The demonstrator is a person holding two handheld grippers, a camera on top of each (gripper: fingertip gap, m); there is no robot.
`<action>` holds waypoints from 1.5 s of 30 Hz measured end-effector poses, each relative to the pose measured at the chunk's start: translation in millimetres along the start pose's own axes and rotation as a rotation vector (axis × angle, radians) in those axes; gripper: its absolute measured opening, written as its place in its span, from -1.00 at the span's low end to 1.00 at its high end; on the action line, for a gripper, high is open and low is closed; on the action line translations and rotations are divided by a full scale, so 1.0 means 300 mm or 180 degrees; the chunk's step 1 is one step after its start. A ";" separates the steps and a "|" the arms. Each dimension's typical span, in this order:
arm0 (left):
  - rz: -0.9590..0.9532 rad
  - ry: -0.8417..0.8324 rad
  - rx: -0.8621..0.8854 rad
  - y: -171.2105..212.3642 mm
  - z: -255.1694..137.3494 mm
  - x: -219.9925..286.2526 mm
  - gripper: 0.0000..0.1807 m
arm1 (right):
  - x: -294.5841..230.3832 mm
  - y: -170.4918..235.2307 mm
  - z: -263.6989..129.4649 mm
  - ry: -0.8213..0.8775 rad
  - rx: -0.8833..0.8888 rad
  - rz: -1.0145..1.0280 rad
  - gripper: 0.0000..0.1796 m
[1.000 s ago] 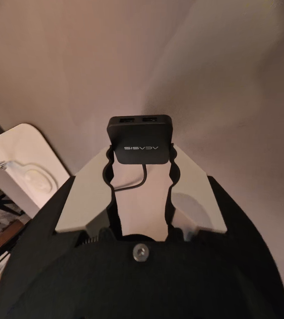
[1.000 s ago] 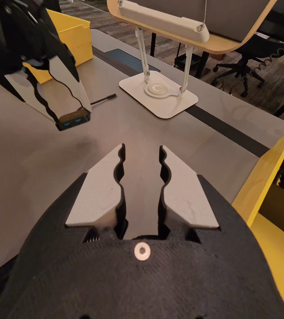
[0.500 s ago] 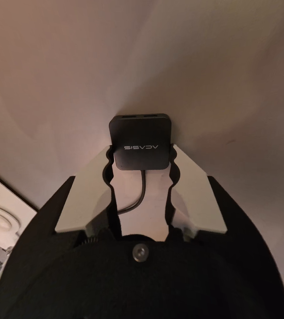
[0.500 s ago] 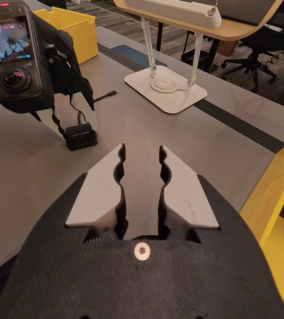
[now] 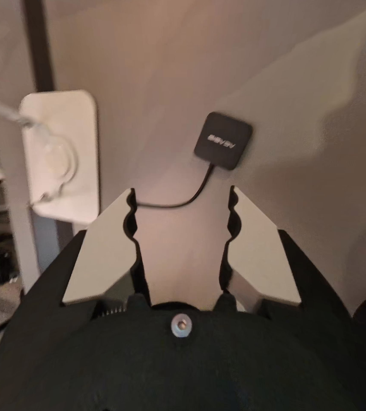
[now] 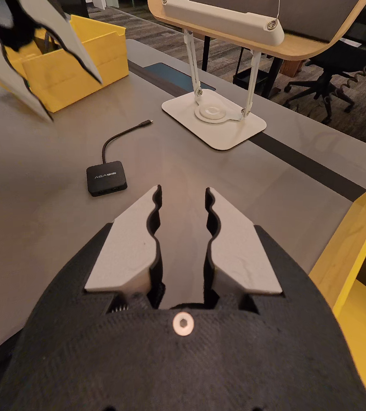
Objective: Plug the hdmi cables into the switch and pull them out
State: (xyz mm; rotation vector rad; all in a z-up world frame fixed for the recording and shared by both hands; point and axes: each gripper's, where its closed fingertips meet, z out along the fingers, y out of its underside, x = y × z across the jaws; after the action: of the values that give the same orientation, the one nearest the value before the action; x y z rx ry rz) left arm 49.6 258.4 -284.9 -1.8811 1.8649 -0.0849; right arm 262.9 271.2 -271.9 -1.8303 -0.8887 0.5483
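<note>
The switch [image 6: 106, 178], a small black square box with a short black cable [image 6: 119, 138], lies flat on the grey table [image 6: 44, 222]. It also shows in the left wrist view [image 5: 223, 143], ahead and right of my left gripper [image 5: 182, 190]. My left gripper is open, empty and raised above the table. In the right wrist view it shows blurred at the top left [image 6: 75, 102]. My right gripper [image 6: 183, 188] is open and empty, just right of the switch. No HDMI cables are clearly visible.
A yellow bin [image 6: 70, 69] stands at the back left. A white stand base [image 6: 214, 119] carries a wooden-rimmed panel [image 6: 233, 33] at the back. Another yellow bin [image 6: 355, 255] sits at the right edge. Office chairs [image 6: 324, 89] stand beyond the table. The tips of one gripper are about 20 cm away from the tips of the other.
My left gripper set the switch down on the table, opened, and lifted up and away to the left. The right gripper stayed open and nearly still.
</note>
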 end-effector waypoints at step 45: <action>-0.0913 -0.3203 -0.0141 0.611 -0.950 -0.409 -0.96 | -0.070 -0.035 0.037 -0.0143 -0.0033 -0.0116 -0.59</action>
State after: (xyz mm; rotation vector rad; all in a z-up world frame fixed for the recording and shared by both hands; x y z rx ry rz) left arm -234.8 301.3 -67.8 -1.7018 0.9127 0.6834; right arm 238.5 263.8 -267.3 -1.8138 -0.9551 0.5648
